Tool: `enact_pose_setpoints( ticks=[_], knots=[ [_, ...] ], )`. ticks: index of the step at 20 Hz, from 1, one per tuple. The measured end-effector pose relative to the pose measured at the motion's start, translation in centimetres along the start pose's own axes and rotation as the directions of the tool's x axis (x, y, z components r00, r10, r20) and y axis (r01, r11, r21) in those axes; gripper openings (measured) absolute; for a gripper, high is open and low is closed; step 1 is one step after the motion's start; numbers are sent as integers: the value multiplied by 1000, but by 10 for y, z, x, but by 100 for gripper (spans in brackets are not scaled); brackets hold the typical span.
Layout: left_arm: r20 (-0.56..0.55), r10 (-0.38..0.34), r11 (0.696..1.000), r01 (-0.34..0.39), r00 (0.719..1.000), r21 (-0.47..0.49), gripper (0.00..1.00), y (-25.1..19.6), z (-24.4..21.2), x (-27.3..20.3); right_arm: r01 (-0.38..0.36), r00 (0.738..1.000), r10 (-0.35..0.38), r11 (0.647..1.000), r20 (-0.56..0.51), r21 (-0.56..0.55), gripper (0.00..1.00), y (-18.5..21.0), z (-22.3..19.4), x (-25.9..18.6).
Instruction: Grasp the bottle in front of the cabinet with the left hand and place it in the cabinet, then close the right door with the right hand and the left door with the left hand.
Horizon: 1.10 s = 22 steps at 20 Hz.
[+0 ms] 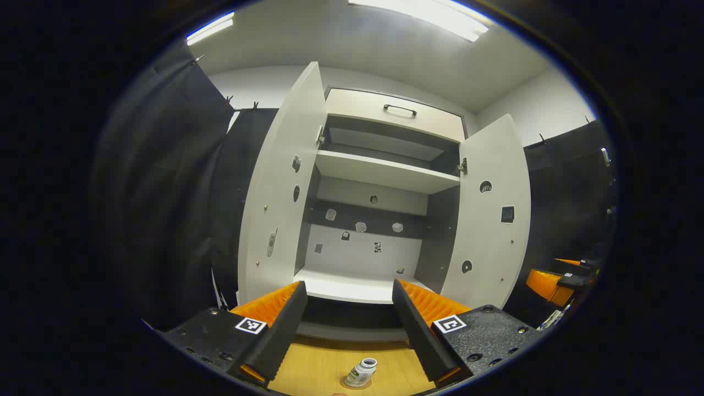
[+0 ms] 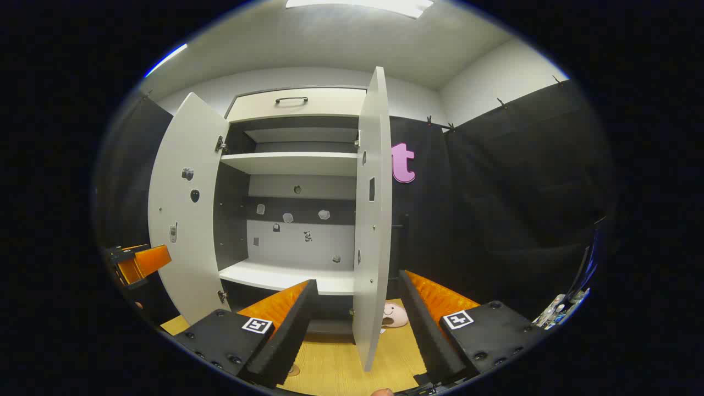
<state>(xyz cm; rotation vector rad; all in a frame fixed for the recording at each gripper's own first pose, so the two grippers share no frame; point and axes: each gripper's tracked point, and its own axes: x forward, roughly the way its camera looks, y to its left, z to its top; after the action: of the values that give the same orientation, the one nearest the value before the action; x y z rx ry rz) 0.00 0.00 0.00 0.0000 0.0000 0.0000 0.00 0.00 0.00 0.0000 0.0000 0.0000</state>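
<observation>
A small bottle [image 1: 361, 372] with a white cap and a label stands on the wooden floor in front of the white cabinet [image 1: 366, 286]. Both cabinet doors are swung wide: the left door [image 1: 280, 192] and the right door [image 1: 489, 220]. My left gripper [image 1: 348, 324] hangs open above and short of the bottle, which shows low between its fingers. In the right gripper view my right gripper [image 2: 357, 324] is open too, and the right door's [image 2: 371, 220] edge stands between its fingers, touching neither. The left door [image 2: 184, 214] stands at the left there. The lower shelf [image 2: 286, 275] is bare.
An upper shelf [image 1: 385, 170] and a drawer with a dark handle [image 1: 400, 110] sit above. A pink round toy [image 2: 395, 314] lies on the floor by the right door's foot. The other gripper appears at the far right [image 1: 555, 280] and far left [image 2: 137, 264].
</observation>
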Motion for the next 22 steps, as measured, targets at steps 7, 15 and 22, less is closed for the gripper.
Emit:
enact_pose_setpoints(
  ticks=[7, 15, 22],
  knots=[
    [-12, 8, 1000, -8, 1000, 6, 95, 2, -5, 6, -11, 1000, 11, 1000, -17, 3, 97, 3, -9, 7],
    [-9, -3, 1000, 3, 1000, 5, 95, 1, -7, 15, -13, 1000, 13, 1000, -26, 0, 97, 5, -12, 15],
    [-12, -3, 1000, 3, 1000, 7, 95, 3, -11, 22, -14, 999, 14, 1000, -44, -8, 97, 8, -20, 21]
  ],
)
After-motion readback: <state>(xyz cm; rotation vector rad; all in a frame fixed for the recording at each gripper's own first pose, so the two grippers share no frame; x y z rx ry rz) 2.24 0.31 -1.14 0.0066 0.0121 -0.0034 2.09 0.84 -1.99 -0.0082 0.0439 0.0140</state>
